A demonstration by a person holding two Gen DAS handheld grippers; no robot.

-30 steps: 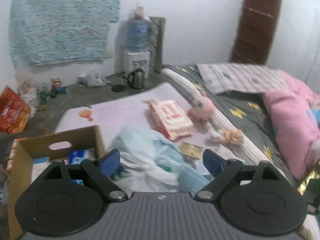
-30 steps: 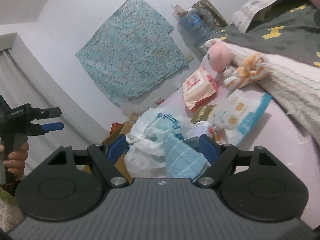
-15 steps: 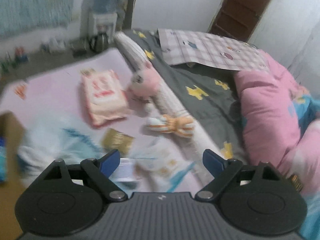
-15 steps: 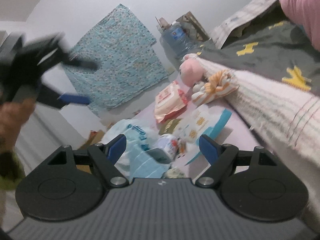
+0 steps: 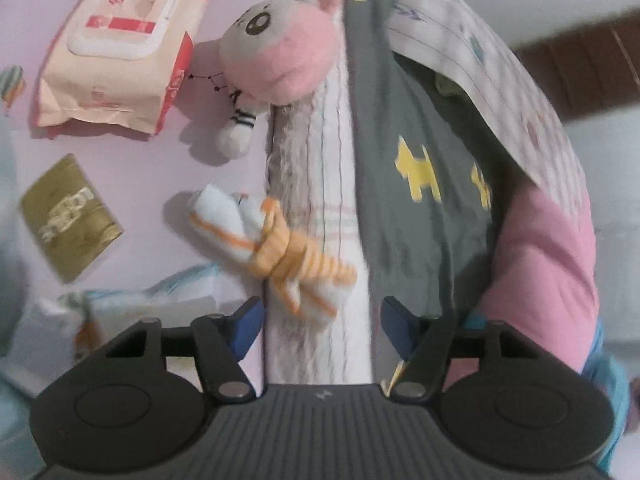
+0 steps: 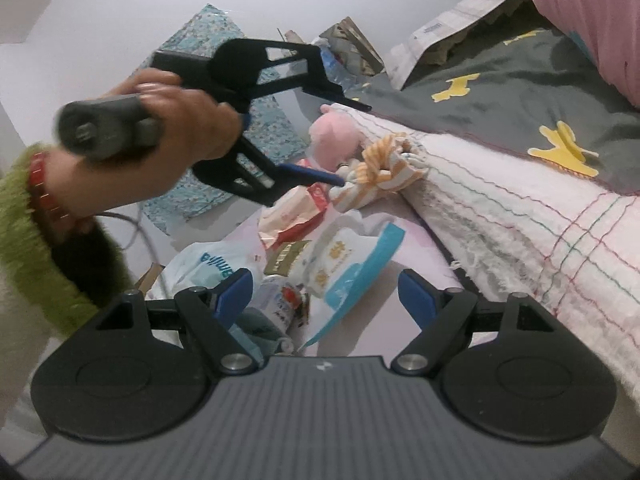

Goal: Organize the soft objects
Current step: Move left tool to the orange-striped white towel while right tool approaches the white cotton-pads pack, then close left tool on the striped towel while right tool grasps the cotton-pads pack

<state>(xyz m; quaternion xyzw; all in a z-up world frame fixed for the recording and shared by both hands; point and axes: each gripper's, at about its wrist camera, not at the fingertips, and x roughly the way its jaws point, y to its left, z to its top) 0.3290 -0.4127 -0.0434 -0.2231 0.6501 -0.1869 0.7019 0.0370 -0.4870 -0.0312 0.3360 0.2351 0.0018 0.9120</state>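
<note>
Left tool [image 5: 318, 326] gapes wide and empty over the knotted striped cloth [image 5: 276, 248] — closing could snag the blanket [image 5: 320, 344] beneath.

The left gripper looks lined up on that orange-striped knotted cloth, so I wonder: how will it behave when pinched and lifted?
The knotted cloth will probably squash and droop at its loose ends; the knot should hold it together. It looks light. The open left gripper should grip its fabric without slipping.

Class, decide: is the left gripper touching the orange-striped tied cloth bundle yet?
Cannot tell. In the left wrist view, the open left gripper frames the orange-striped cloth bundle, neither finger plainly touching it. In the right wrist view, one fingertip overlaps it; contact is unclear.
</note>
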